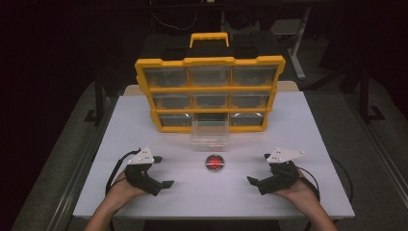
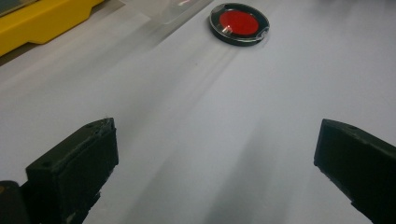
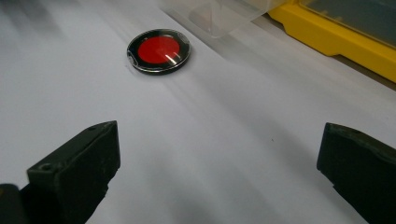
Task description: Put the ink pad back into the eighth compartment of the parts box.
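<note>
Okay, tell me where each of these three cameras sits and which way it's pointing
High view: above the person's side, looking forward and down at the white table, yellow drawer cabinet, both hands, left gripper and right gripper.
Left gripper view: rides the left gripper, low over the table, aimed at the red disc; its open black fingers show.
Right gripper view: rides the right gripper, aimed likewise; open fingers show.
Shared: all three see the disc, clear drawer and cabinet.

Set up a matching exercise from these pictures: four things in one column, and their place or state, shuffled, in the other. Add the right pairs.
1. red disc
2. clear drawer
3. yellow organizer
4. left gripper

a. jaws open, nothing between them
b. upright at the table's far side
c. pulled out from the bottom row
d. flat on the table between the grippers

Pairs: 1-d, 2-c, 3-b, 4-a
</note>
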Available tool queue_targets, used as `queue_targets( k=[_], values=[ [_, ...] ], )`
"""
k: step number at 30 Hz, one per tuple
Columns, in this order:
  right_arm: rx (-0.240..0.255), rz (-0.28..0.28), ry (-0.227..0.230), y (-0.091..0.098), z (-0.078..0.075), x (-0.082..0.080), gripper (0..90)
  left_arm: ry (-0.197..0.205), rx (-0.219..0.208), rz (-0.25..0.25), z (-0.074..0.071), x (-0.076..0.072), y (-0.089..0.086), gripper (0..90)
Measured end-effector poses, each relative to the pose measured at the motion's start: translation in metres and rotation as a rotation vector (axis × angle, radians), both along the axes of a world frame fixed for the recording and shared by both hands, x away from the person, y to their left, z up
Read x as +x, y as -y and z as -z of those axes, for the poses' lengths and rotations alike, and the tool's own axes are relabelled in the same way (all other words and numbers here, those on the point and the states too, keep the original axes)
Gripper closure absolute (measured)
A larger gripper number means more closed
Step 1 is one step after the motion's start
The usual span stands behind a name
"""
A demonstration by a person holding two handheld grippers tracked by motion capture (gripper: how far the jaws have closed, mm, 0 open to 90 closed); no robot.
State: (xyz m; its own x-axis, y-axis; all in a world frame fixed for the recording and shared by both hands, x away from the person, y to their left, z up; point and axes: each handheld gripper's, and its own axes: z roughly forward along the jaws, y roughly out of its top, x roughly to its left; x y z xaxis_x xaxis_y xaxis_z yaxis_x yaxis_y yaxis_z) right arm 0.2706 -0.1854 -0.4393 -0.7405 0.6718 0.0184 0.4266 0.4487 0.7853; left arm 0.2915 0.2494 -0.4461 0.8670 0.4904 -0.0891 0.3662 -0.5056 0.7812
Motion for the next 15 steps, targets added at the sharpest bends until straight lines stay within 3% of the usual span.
queue_targets(
  k=[15],
  values=[
    [0.014,-0.020,-0.006,-0.0056,-0.0053,0.0020,0.0,0.003,0.002,0.013,0.0004,-0.0005,0.0023,0.0]
  ],
)
